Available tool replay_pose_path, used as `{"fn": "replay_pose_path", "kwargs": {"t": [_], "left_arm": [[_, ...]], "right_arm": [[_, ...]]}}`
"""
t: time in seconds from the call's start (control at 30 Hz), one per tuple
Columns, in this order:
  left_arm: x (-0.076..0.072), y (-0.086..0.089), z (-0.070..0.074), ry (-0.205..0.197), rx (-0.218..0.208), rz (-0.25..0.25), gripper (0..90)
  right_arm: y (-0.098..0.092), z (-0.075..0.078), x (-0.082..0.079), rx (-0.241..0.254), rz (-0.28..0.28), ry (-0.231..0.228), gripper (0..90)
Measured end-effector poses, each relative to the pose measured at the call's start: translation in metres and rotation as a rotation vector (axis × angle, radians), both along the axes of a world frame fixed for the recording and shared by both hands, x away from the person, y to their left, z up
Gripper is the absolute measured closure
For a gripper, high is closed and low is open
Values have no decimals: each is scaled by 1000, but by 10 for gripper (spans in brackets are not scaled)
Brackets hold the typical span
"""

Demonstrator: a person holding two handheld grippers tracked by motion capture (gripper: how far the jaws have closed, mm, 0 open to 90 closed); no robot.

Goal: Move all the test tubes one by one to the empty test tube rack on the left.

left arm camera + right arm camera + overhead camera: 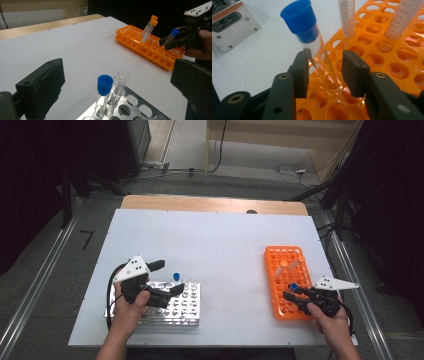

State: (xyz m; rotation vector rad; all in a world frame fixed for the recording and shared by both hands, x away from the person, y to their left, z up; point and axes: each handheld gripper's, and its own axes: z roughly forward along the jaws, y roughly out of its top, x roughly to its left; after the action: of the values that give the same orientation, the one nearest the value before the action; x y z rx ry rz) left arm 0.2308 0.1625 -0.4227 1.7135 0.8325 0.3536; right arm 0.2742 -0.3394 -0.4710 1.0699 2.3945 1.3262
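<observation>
While the high view makes it tiny, the right gripper view shows the blue-capped tube point(312, 42) leaning in the orange rack point(387, 67), between the right gripper point(325, 68) jaws, which stand a little apart. One orange-rack tube point(400, 17) reads "11". The left gripper point(112, 82) jaws gape wide around another blue-capped tube point(103, 92).

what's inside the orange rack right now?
Orange rack holds three tubes: two graduated orange-capped tubes at the far end and one blue-capped tube leaning in a near hole, between the right gripper jaws. Most other holes look empty; the gripper and hand hide some near ones.
</observation>
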Motion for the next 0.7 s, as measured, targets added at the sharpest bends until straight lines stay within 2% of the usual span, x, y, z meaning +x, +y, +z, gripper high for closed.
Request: {"fn": "replay_pose_path", "kwargs": {"t": [0.2, 0.3, 0.57, 0.7], "left_arm": [[1, -1, -1, 6, 6, 0, 0], [1, -1, -1, 7, 10, 2, 0], [0, -2, -1, 3, 6, 5, 0], [1, -2, -1, 3, 8, 4, 0]], "right_arm": [[1, -1, 0, -29, 4, 1, 660], [3, -1, -1, -42, 7, 3, 670], [5, 1, -2, -78, -16, -23, 729], [4, 5, -3, -65, -31, -34, 742]]}}
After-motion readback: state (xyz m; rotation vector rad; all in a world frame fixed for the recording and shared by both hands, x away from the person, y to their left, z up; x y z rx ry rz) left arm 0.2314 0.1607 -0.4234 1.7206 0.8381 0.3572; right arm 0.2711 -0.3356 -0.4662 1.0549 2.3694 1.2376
